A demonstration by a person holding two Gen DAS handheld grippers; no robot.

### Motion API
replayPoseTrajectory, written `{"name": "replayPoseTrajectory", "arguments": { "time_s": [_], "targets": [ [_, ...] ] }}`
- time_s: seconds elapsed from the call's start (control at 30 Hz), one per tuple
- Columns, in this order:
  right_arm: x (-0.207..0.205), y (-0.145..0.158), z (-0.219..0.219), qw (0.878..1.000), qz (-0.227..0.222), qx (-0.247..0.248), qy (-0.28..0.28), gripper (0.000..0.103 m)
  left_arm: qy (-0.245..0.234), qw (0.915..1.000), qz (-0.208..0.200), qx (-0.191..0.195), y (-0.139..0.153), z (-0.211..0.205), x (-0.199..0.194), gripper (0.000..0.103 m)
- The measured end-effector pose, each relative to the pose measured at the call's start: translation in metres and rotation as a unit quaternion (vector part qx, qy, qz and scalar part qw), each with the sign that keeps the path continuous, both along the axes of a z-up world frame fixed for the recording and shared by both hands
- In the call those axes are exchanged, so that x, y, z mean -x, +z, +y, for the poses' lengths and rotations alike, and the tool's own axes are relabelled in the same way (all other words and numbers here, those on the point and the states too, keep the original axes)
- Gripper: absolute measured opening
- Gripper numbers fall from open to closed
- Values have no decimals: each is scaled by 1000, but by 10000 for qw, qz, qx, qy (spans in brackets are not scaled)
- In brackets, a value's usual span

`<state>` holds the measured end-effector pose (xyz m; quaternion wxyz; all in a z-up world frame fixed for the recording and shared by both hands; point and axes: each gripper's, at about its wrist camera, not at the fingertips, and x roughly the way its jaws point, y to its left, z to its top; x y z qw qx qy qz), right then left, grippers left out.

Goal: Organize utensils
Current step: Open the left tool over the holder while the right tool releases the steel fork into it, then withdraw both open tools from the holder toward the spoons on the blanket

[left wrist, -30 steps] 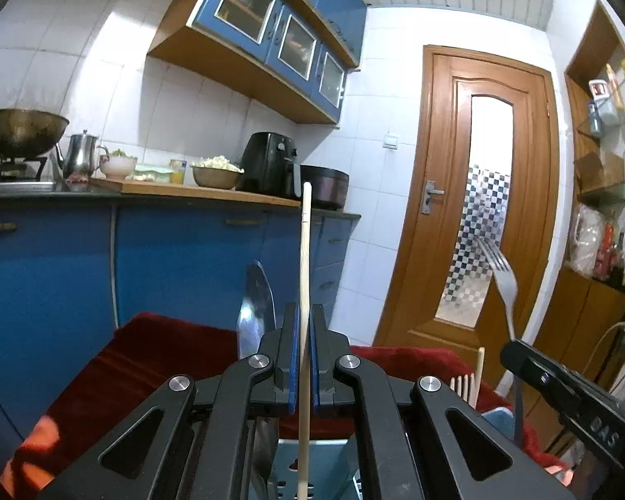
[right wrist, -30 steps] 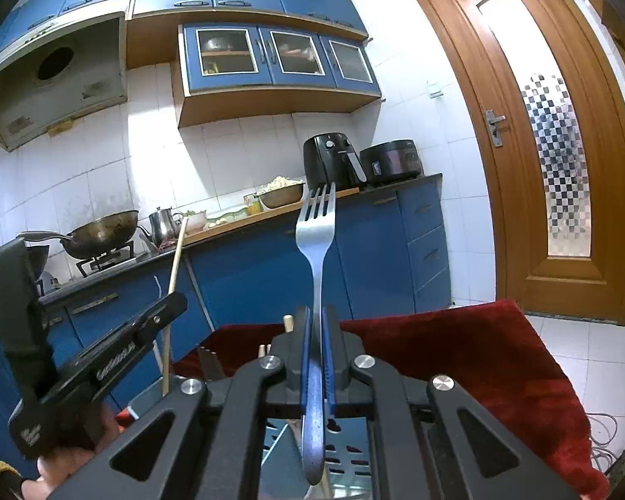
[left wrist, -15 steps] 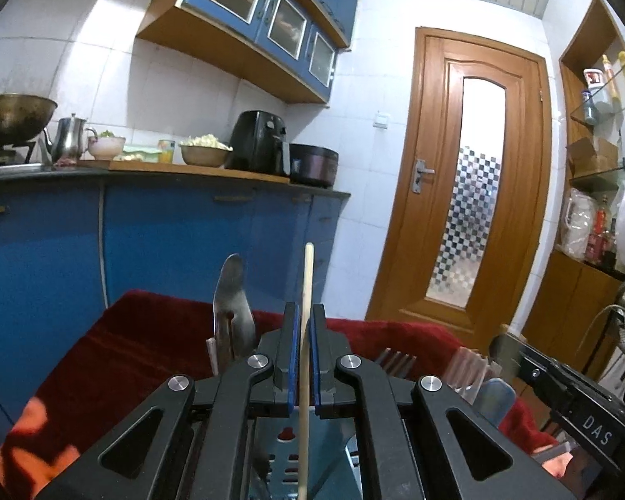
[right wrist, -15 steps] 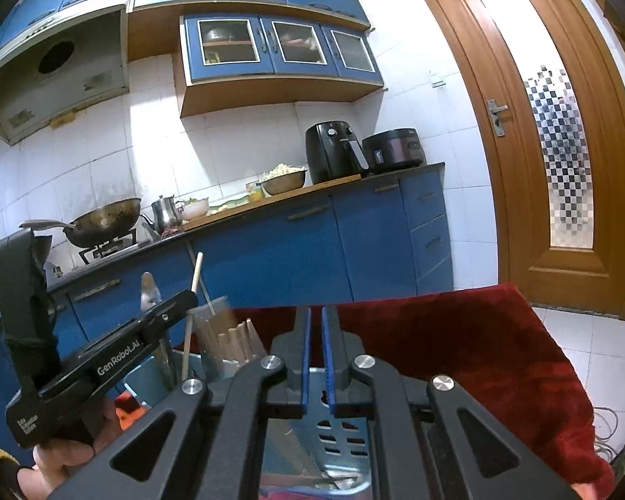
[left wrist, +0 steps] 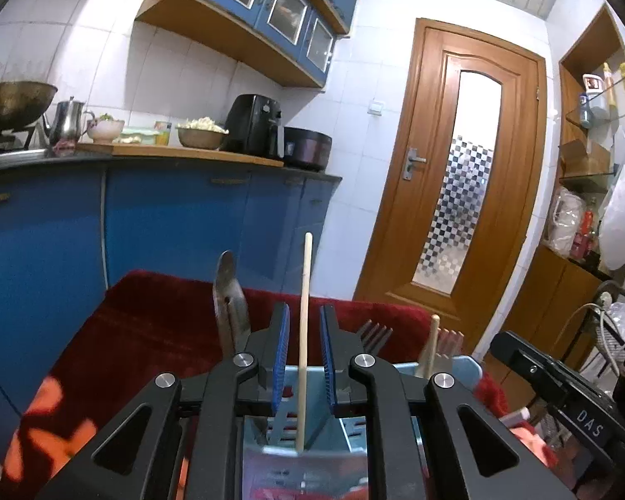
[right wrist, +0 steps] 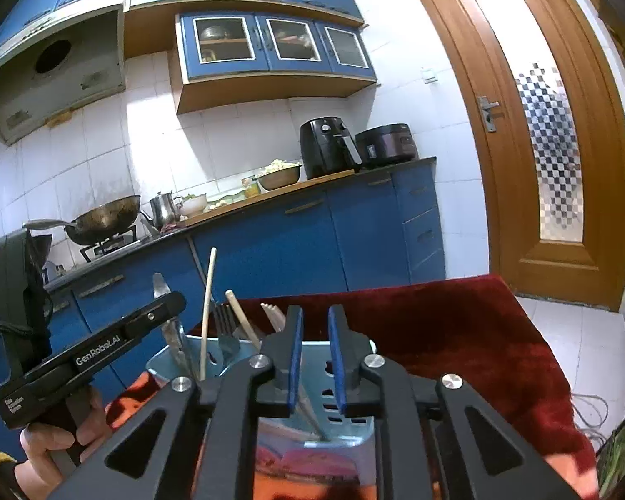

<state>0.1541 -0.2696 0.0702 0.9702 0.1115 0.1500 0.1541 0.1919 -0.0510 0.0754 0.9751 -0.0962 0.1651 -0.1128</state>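
A blue slotted utensil holder (right wrist: pixel 354 416) stands on the red cloth just ahead of both grippers. It holds a fork (right wrist: pixel 225 329), a metal blade (left wrist: pixel 229 304), wooden sticks and a pale chopstick (left wrist: pixel 304 333). My left gripper (left wrist: pixel 304 312) has its jaws opening. The chopstick stands upright between the blue pads (left wrist: pixel 281 354) with a gap on each side. My right gripper (right wrist: pixel 316 321) is also opening, with nothing between its pads, only the holder behind. The left gripper (right wrist: pixel 175 304) shows in the right wrist view, held in a hand (right wrist: pixel 50 441).
The red cloth (right wrist: pixel 458 333) covers the table, with floor beyond its right edge. Blue cabinets (left wrist: pixel 166 225) and a counter with an air fryer (right wrist: pixel 325 146), a cooker and a wok (right wrist: pixel 104 216) lie behind. A wooden door (left wrist: pixel 458 166) and shelves stand to the right.
The fork left my right gripper and now stands in the holder. The chopstick came down into the holder and my left jaws parted off it. Both grippers' jaws have widened.
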Motion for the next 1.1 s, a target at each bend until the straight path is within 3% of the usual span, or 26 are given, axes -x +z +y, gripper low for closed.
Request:
{"name": "replayPoseTrajectory", "arguments": {
  "time_s": [0.47,0.87,1.1],
  "targets": [
    [54,4,8,9992,343,193,-58,21,-31,9978,663,15,2,13,36,15],
    [98,-14,21,9971,643,364,-193,24,-120,9933,1097,-348,-10,12,75,15],
    [119,-25,21,9945,925,440,-212,26,-294,9855,1575,-559,-28,8,96,15]
  ]
}}
